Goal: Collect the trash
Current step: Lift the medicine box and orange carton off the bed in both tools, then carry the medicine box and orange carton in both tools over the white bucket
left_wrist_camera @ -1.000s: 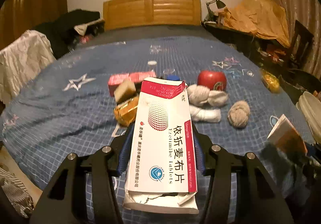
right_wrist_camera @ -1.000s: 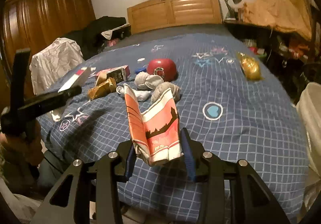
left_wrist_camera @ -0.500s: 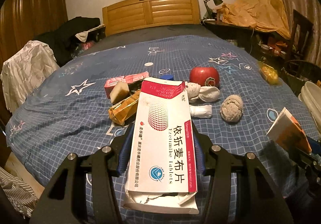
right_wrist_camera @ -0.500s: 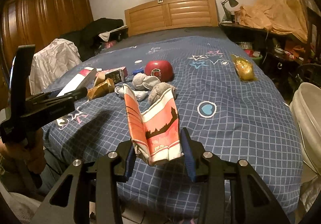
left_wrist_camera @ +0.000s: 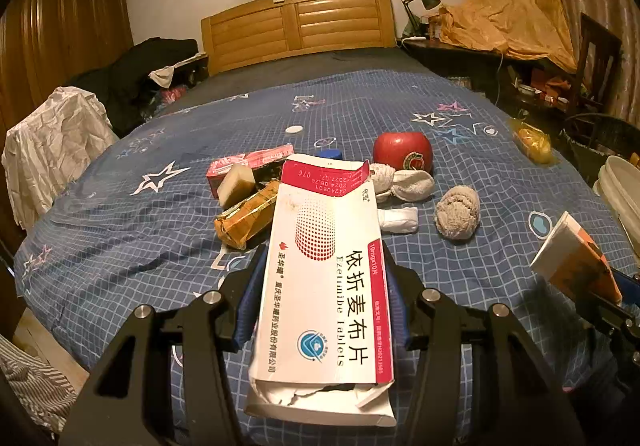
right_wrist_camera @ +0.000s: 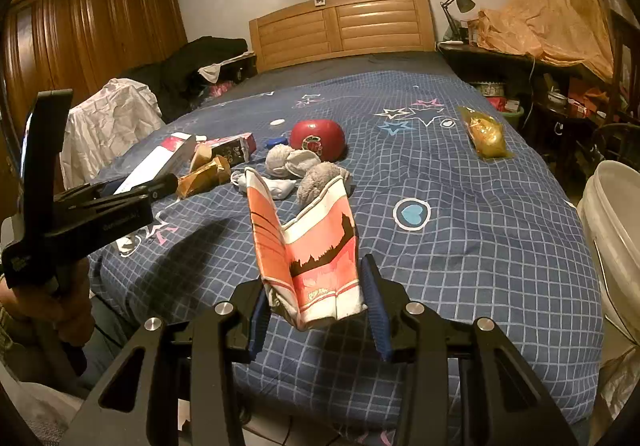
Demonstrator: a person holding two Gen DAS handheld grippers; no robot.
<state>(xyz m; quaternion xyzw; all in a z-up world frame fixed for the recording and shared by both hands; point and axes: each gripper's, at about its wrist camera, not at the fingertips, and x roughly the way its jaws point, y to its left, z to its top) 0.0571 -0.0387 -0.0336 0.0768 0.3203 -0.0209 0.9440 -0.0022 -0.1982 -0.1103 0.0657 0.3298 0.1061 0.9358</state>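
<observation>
Left wrist view, left to right. Crumpled white cloth (left_wrist_camera: 56,142) at the bed's left edge. Blue checked bedspread (left_wrist_camera: 120,222) with star prints. Pink carton (left_wrist_camera: 248,166), pale sponge block (left_wrist_camera: 236,186) and tan foil packet (left_wrist_camera: 248,218), clustered and touching. Left gripper (left_wrist_camera: 322,282): jaws pinching a torn white-and-red tablet box (left_wrist_camera: 324,282) by its long sides, held lengthwise above the bed's near edge. Red apple (left_wrist_camera: 402,156); white socks (left_wrist_camera: 400,186) just in front of it; grey balled sock (left_wrist_camera: 458,212) apart to the right. Yellow bag (left_wrist_camera: 532,142) near the right edge. White bucket (left_wrist_camera: 622,190) beside the bed.

Right wrist view: right gripper (right_wrist_camera: 316,306), jaws clamped on a crushed orange-and-white paper carton (right_wrist_camera: 312,246), raised over the near bedspread.
</observation>
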